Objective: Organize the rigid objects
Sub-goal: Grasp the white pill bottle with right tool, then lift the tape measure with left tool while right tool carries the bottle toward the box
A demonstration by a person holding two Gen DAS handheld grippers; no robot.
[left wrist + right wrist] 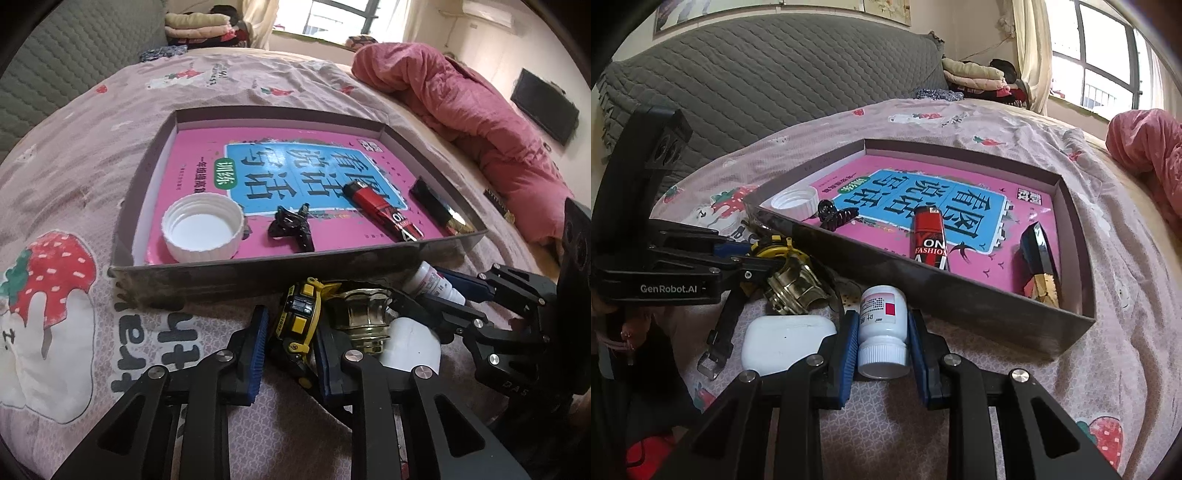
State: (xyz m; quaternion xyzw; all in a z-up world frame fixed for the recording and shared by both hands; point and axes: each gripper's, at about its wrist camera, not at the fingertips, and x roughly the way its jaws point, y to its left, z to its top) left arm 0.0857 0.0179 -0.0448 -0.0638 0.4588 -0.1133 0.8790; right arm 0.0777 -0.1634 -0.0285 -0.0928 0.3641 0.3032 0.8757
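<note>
My left gripper (291, 328) is shut on a yellow and black watch (297, 317) that lies on the bedspread just in front of the grey box (258, 275). In the right wrist view the same gripper (753, 256) comes in from the left onto the watch (774, 251). My right gripper (884, 347) is shut on a small white pill bottle (882, 325), its blue pads pressing the cap end. The bottle (424, 284) also shows in the left wrist view. A brass fitting (364, 314) and a white earbud case (786, 339) lie between the two grippers.
The box (960, 295) holds a pink book (192, 177) with a white lid (201, 230), a black hair clip (291, 229), a red lighter (376, 206) and a black and gold piece (439, 210) on it. A pink quilt (461, 107) is heaped at the right.
</note>
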